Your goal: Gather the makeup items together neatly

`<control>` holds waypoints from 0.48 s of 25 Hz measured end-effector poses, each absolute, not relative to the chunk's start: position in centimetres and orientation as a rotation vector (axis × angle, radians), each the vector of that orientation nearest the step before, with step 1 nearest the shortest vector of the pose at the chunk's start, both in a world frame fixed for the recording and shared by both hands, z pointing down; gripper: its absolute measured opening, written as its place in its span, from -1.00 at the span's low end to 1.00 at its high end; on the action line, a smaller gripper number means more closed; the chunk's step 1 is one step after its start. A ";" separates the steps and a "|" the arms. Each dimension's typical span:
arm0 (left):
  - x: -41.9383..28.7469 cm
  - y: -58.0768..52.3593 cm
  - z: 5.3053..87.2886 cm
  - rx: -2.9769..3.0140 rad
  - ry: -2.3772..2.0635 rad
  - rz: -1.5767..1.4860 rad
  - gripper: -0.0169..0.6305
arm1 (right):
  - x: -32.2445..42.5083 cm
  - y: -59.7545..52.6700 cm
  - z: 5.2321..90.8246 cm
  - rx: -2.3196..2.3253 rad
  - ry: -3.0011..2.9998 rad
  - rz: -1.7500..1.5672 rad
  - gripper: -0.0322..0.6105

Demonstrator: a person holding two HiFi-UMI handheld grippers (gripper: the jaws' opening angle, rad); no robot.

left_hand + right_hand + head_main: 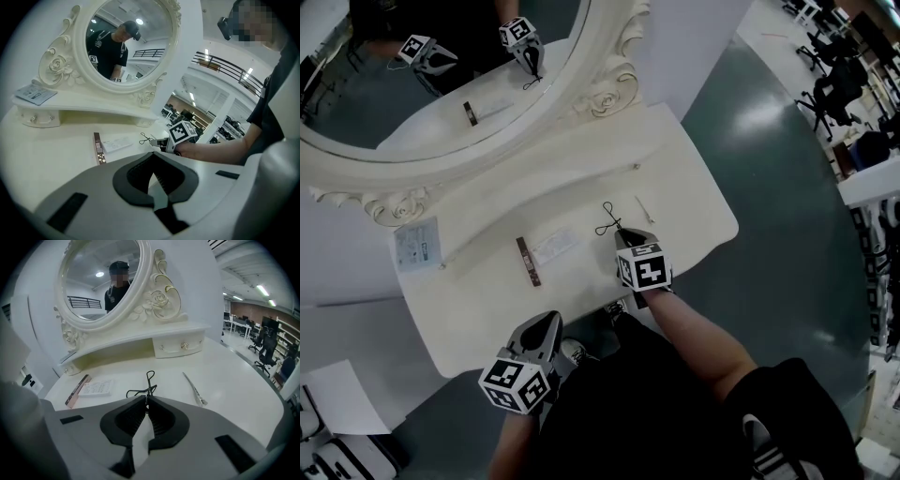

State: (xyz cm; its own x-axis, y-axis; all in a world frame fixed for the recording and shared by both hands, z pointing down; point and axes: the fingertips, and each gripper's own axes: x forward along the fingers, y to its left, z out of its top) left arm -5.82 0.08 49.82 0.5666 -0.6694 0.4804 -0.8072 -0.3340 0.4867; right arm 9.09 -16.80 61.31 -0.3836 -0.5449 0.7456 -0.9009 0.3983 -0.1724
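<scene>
The white counter [684, 178] fills mid-frame, with the oval mirror [441, 84] at upper left. At lower left, the left gripper [551, 323] has its jaws pressed together on nothing. At centre, the right gripper [623, 232] pinches the black eyelash curler [607, 221]. A white packet [553, 247] and a brown strip [528, 261] lie left of it, a silver clip [645, 208] right.

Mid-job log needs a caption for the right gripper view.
Right hand-held gripper shut on black eyelash curler at white vanity; hair clip at right, palette and packet at left.
</scene>
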 end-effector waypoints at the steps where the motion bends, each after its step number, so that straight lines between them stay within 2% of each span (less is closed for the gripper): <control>1: -5.8 0.1 49.9 2.096 -1.174 0.252 -0.92 | 9.0 -16.7 61.5 1.232 -2.059 0.783 -0.77; 12: -6.5 0.6 50.2 2.088 -1.159 0.256 -0.92 | 8.8 -16.6 61.8 1.304 -2.015 0.873 -0.76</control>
State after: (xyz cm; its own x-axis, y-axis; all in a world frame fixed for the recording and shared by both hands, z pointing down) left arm -6.50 0.55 50.24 0.5751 -0.6576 0.4866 -0.8014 -0.3333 0.4966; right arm 8.75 -16.59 61.79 -0.3544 -0.5484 0.7574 -0.9276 0.3084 -0.2108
